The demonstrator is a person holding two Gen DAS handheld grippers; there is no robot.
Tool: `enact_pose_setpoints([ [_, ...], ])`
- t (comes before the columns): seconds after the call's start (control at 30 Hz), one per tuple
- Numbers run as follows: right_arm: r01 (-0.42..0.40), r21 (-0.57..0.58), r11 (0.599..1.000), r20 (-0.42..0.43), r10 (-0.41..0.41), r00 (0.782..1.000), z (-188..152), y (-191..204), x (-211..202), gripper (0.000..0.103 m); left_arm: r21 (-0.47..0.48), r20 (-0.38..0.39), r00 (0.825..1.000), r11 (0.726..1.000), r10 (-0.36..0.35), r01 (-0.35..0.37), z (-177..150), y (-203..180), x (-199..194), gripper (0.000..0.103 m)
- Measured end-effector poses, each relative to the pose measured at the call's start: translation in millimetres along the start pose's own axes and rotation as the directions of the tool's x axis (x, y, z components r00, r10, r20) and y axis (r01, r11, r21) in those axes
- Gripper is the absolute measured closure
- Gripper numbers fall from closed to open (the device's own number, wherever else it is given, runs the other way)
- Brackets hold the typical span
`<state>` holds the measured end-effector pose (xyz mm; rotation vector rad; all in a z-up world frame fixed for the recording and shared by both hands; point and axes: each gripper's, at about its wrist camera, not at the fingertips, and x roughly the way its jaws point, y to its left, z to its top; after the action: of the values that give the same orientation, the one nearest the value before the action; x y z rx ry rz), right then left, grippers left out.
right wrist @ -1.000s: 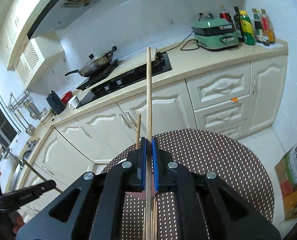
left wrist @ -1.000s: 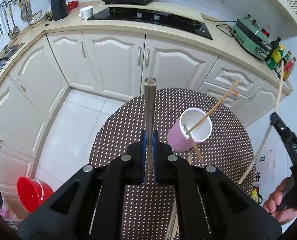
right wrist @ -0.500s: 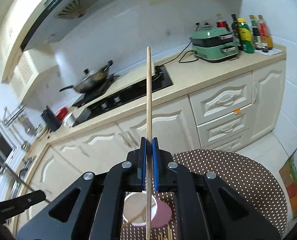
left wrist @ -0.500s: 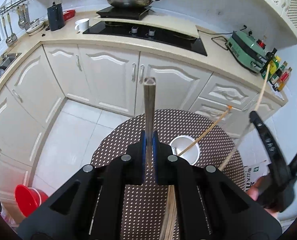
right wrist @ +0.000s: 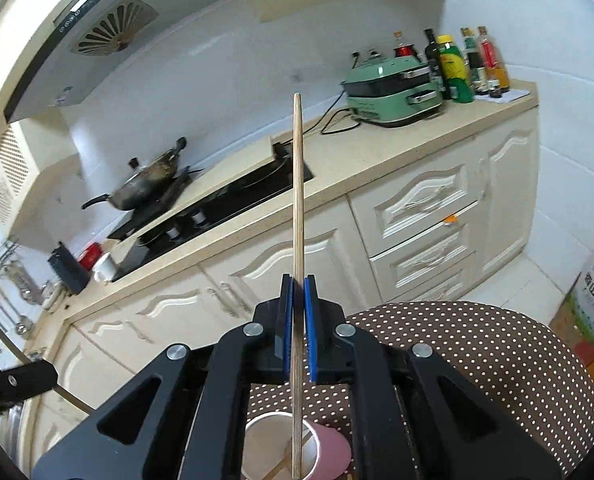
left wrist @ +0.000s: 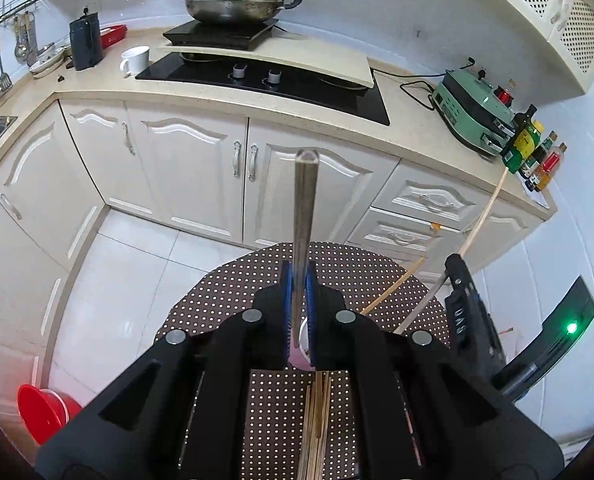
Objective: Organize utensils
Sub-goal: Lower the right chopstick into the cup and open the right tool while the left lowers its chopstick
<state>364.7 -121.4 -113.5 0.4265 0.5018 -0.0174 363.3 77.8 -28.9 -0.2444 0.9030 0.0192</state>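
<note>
My left gripper (left wrist: pixel 298 312) is shut on a grey metal chopstick (left wrist: pixel 304 216) that points up and forward over the dotted table (left wrist: pixel 233 300). My right gripper (right wrist: pixel 298 320) is shut on a wooden chopstick (right wrist: pixel 297 208); its lower end hangs over the mouth of the pink cup (right wrist: pixel 329 446). In the left wrist view the pink cup (left wrist: pixel 299 356) shows only between my fingers, with one wooden chopstick (left wrist: pixel 393 290) leaning out of it. The right gripper (left wrist: pixel 469 320) shows there at the right with its chopstick. Several wooden chopsticks (left wrist: pixel 317 420) lie on the table under my left gripper.
White kitchen cabinets (left wrist: pixel 201 168) and a counter with a hob (left wrist: pixel 265 80), wok (left wrist: pixel 233 4), white mug (left wrist: pixel 135 60) and green appliance (left wrist: pixel 473 112) stand beyond the table. A red bucket (left wrist: pixel 43 412) sits on the floor at left. A cardboard box (right wrist: pixel 593 300) stands at right.
My right gripper has brought its wooden chopstick over the cup, lower end now at the cup's mouth. My left gripper has moved over the cup, which now shows only between its fingers.
</note>
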Motion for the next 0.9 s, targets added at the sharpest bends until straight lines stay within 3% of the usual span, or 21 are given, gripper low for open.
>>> enact_pose_setpoints([
  [0.27,0.041,0.009,0.999,-0.005,-0.041,0.999,-13.0,-1.9,13.6,0.098,0.017,0.002,1.0,1.0,-0.016,0.016,15.0,1.0,-3.3,0.096],
  [0.33,0.045,0.004,0.999,-0.004,-0.045,0.999,-15.2,-1.2,15.5,0.098,0.017,0.002,0.999,0.999,-0.052,0.052,18.7,0.3,-7.2,0.096],
  [0.47,0.06,-0.009,0.998,-0.005,-0.06,0.998,-20.9,1.1,18.1,0.098,0.057,0.014,0.999,0.998,-0.041,0.041,20.3,-8.1,-6.3,0.096],
  [0.67,0.074,-0.021,0.997,-0.047,-0.075,0.996,-35.3,1.4,24.5,0.098,0.07,-0.065,0.997,0.996,-0.046,0.05,9.8,-11.6,23.1,0.096],
  [0.9,0.063,-0.067,0.996,-0.124,-0.071,0.99,-55.7,0.5,28.8,0.097,0.069,-0.176,0.982,0.995,-0.063,0.077,-9.6,-7.2,62.3,0.096],
])
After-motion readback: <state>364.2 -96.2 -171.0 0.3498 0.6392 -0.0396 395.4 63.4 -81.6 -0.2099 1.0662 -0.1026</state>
